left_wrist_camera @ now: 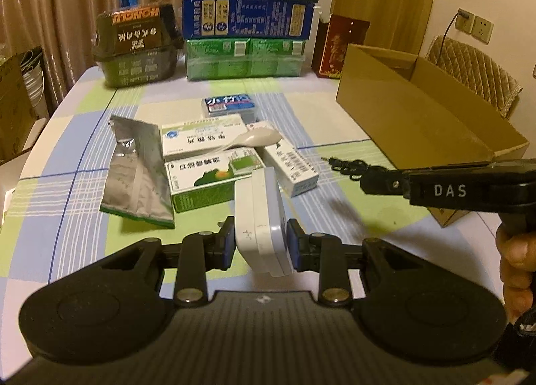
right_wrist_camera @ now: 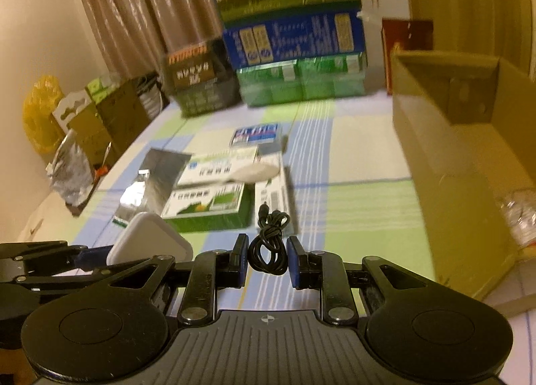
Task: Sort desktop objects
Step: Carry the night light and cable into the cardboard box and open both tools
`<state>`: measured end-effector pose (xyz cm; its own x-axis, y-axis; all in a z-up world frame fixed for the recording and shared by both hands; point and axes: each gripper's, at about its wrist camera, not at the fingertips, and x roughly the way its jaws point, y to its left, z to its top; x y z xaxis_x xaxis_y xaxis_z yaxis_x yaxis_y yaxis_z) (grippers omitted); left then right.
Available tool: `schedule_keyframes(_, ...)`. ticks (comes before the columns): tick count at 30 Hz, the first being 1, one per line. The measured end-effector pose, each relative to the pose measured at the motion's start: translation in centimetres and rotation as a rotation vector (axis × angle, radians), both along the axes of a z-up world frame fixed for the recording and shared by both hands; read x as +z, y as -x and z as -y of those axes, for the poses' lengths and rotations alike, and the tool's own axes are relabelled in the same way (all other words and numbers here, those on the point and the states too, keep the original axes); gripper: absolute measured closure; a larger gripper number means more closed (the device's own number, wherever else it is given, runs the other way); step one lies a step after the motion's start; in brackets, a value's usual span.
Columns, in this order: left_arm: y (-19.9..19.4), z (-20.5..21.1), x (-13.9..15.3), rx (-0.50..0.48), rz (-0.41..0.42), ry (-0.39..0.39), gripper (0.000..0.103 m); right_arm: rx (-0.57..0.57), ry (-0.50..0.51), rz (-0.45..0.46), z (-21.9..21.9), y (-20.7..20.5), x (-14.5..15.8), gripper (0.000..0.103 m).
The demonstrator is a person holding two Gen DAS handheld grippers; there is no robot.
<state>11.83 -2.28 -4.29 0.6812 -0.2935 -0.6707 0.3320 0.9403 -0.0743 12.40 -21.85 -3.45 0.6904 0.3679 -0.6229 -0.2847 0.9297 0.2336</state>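
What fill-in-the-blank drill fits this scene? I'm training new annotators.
1. The left gripper grips a white ____.
2. The right gripper grips a coiled black ____.
3. The white spoon lies on the medicine ____.
4. The cardboard box stands ____ at the top.

Missing: case; cable; boxes; open

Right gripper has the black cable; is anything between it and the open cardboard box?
Nothing visible. The right gripper holds the black cable over bare tablecloth, and the cardboard box stands open to its right, wall facing.
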Motion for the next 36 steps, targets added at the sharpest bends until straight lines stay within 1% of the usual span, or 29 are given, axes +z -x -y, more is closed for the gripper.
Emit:
schedule_keyframes(4, -0.1, 1.3, 1.2, -0.016, 0.031, -0.007, 0.077, 0.004, 0.023, 0.04, 0.5, 0.4, 1.5, 0.082)
schedule_keyframes(8, 0.0, 2.7, 2.3, -0.015, 0.047, 0.015, 0.077, -0.017, 0.029, 0.073, 2.0, 0.5, 3.6, 0.082)
schedule_keyframes(12, 0.3, 5.1, 3.7, -0.031, 0.061, 0.037, 0.077, -0.041, 0.041, 0.116, 4.3, 0.8, 5.9, 0.083)
schedule_keyframes(13, 0.3, 5.7, 4.1, -0.037, 0.065, 0.04, 0.077, -0.049, 0.045, 0.125, 4.8, 0.9, 6.4, 0.084)
schedule_keyframes(14, 0.4, 6.4, 4.4, -0.044, 0.069, 0.043, 0.077, -0.055, 0.048, 0.133, 5.5, 1.0, 6.9, 0.096)
schedule_keyframes(16, 0.6, 7.8, 5.2, -0.057, 0.077, 0.047, 0.077, -0.071, 0.058, 0.141, 6.7, 1.3, 7.6, 0.096)
schedule_keyframes(19, 0.7, 9.7, 6.5, -0.077, 0.089, 0.056, 0.077, -0.101, 0.08, 0.147, 8.5, 1.5, 8.2, 0.096)
schedule_keyframes(21, 0.8, 10.8, 7.0, -0.091, 0.091, 0.064, 0.077, -0.11, 0.068, 0.137, 9.9, 1.4, 8.3, 0.096)
schedule_keyframes(25, 0.8, 12.4, 7.6, -0.113, 0.093, 0.071, 0.077, -0.137, 0.072, 0.148, 12.2, 1.5, 8.7, 0.096)
schedule_keyframes(30, 0.6, 14.2, 8.0, -0.141, 0.093, 0.062, 0.077, -0.177, 0.069, 0.173, 14.8, 1.6, 9.5, 0.096)
schedule_keyframes(36, -0.1, 17.2, 9.5, -0.191, 0.101, 0.089, 0.077, -0.236, 0.08, 0.195, 18.2, 1.1, 10.4, 0.096)
